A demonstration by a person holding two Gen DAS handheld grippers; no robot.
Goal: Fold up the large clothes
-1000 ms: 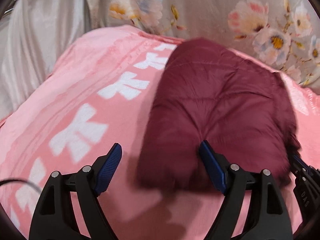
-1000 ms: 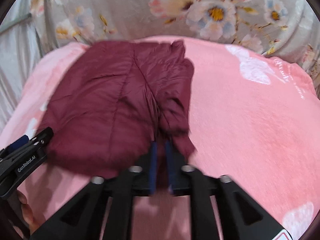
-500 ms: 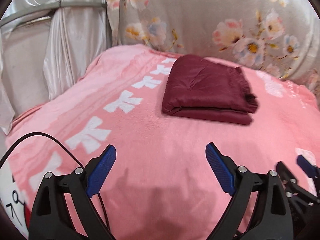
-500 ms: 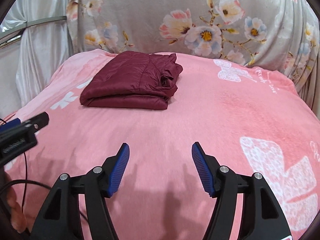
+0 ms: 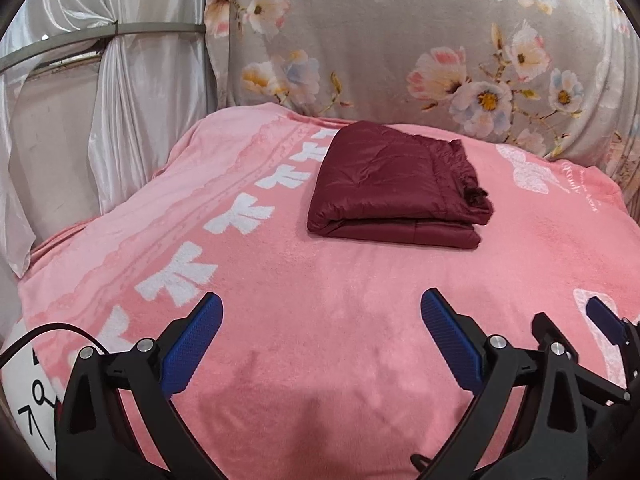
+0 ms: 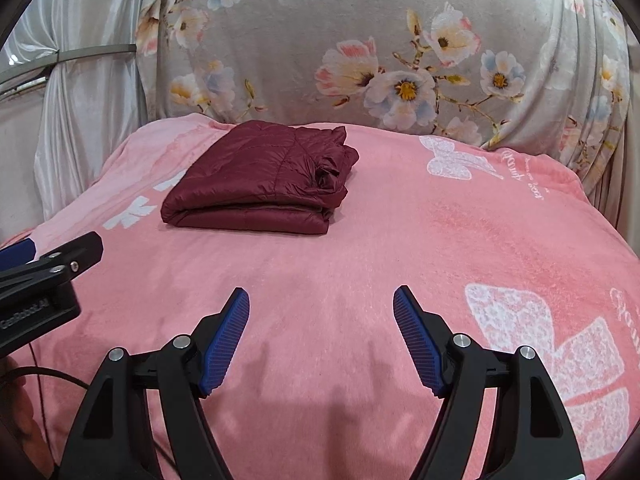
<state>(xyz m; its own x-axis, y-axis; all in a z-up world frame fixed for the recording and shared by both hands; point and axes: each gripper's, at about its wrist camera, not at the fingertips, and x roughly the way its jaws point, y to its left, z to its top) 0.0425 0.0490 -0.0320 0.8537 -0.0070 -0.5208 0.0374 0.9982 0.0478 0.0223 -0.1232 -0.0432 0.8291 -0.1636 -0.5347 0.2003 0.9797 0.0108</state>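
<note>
- Left wrist view: the left gripper (image 5: 320,320), black-framed with ribbed blue pads, hangs over bare blanket with its jaws opening and nothing between them. The folded maroon quilted puffer jacket (image 5: 394,192) lies well ahead, a flat squared bundle toward the far end of the pink fleece blanket with white bow prints (image 5: 320,280), just short of the grey floral cloth backdrop (image 5: 400,52).
- This view alone shows the jacket's right edge, where a small dark tab or loop pokes out of the stacked layers — the one untidy spot. It also catches the white satin drape (image 5: 120,120) on the left, a black cable, and the tip of the right gripper (image 5: 576,328) at the lower right edge.
- Right wrist view: the right gripper (image 6: 322,328) likewise holds nothing; its jaws are opening over empty blanket, well apart from the jacket (image 6: 260,180).
- Only here do the bunched collar or sleeve folds on the bundle's right side show, along with a large white butterfly print near the lower right.
- Judgement: the fold looks finished and both grippers stand released — the closing step. If anything is left, it calls for a light reach forward to tuck in that loose right edge without disturbing the stack.
</note>
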